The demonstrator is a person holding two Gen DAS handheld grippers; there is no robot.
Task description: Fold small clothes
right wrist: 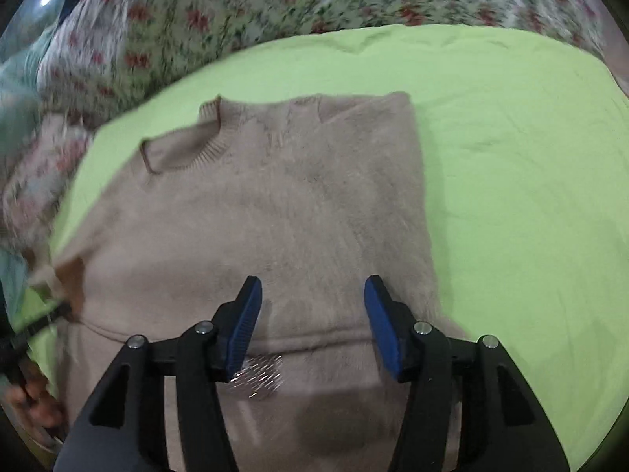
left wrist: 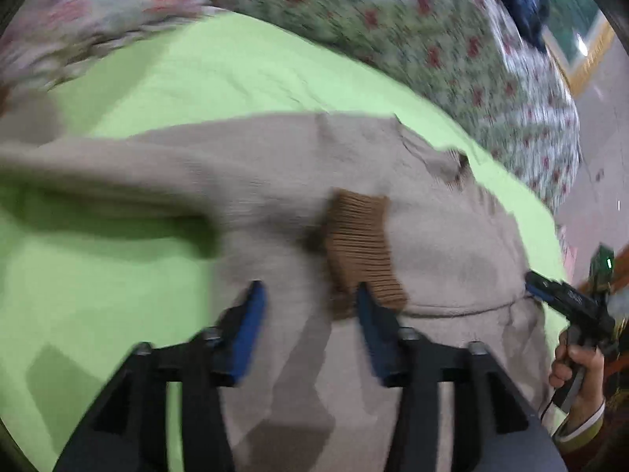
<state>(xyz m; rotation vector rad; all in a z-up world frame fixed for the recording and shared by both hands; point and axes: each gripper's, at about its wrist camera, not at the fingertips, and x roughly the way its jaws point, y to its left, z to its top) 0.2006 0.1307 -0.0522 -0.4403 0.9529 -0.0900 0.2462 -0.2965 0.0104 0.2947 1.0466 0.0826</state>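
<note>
Now | sweater (right wrist: 283, 204) flat beneath both tongs | jaws apart, empty

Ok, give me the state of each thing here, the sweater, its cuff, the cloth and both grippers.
Beige sweater: flat, one side folded in.
Brown ribbed cuff: lying across the sweater's body.
Green cloth: spread under the sweater.
Left gripper: open, empty.
Right gripper: open, empty.

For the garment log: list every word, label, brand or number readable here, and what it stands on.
No text can be read.
Right gripper: faint pale marking on its black body, too blurred to read.
Beige sweater: no tag or print visible.
Green sheet and floral bedspread: flowers only, no lettering.
</note>
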